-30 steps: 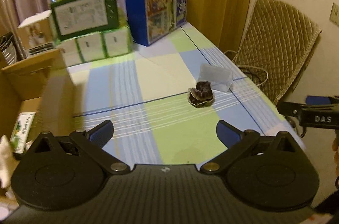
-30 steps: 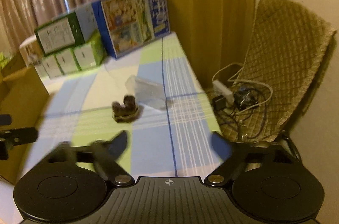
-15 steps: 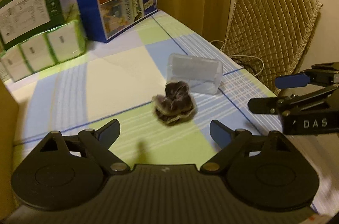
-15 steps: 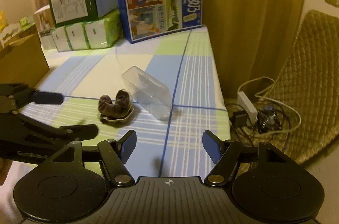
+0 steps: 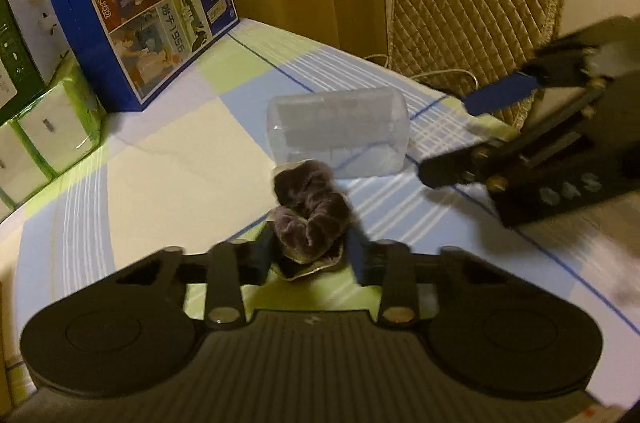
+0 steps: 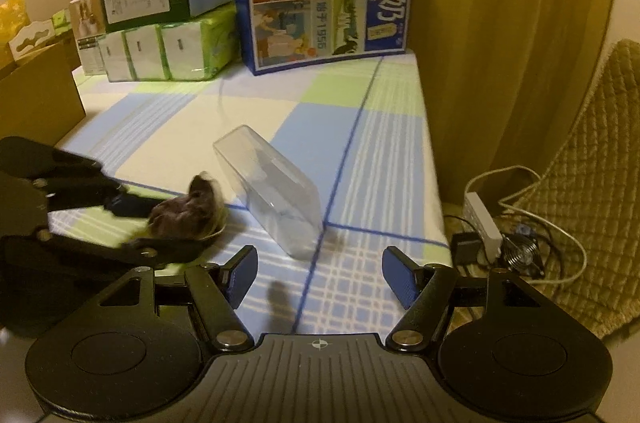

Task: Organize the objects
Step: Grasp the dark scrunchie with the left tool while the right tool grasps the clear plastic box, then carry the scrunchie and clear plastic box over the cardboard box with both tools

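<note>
A crumpled dark brown velvety scrunchie point(image 5: 310, 213) sits clamped between the two fingers of the left gripper point(image 5: 310, 251), which are closed in on its soft, puckered folds, low over the checked blue, green and cream tablecloth point(image 5: 160, 159). Just ahead of that gripper lies a clear rounded-corner plastic box point(image 5: 340, 135), smooth and see-through, on its side. The right gripper point(image 6: 320, 275) hovers with its blue-padded fingers spread wide and holding nothing, the box just ahead of it and the scrunchie to its front left

Scrunchie point(image 5: 310, 213) lies before the box point(image 5: 340, 137) (on the table point(image 5: 160, 151)).
</note>
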Motion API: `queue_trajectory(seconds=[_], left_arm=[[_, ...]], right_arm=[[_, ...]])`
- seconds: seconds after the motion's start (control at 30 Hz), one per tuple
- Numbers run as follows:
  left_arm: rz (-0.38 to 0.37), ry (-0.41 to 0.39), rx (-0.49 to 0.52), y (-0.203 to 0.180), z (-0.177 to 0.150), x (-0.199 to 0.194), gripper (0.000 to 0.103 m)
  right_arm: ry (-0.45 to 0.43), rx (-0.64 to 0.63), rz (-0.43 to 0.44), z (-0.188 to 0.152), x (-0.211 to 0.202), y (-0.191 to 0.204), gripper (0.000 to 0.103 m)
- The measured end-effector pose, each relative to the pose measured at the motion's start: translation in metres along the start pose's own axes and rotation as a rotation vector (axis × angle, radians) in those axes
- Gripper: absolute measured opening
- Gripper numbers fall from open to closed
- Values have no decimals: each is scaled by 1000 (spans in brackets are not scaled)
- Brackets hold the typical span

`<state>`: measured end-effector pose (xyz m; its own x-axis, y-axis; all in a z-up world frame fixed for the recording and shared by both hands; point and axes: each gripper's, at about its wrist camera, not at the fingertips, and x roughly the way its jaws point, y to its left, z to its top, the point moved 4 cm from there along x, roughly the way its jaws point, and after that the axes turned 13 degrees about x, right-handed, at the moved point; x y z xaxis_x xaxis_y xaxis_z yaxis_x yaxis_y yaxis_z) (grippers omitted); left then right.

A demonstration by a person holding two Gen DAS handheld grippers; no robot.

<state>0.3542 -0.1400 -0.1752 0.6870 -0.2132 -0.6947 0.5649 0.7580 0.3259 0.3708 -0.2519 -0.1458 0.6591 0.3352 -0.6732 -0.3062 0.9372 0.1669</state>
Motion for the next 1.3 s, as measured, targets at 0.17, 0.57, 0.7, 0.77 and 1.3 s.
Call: queue_trajectory(seconds=[0.17,0.57,0.7,0.77,1.3], left_arm=[[17,28,-41,15,-20,-27,19],[34,64,-174,39,-57,-59,19],[28,55,-200,39,-62,-73,19],[27,53,-197,34,-66,-83,19],[-19,69,-273,28,-98,-98,19]], right_arm=[[-5,-78,28,8,13,12,67],[86,-123,33,21,34,35,28],[124,9,-21,11,10,45,27],[133,73,-33,2,-5,54,27],[117,122,-75,-51,-19,96,35]])
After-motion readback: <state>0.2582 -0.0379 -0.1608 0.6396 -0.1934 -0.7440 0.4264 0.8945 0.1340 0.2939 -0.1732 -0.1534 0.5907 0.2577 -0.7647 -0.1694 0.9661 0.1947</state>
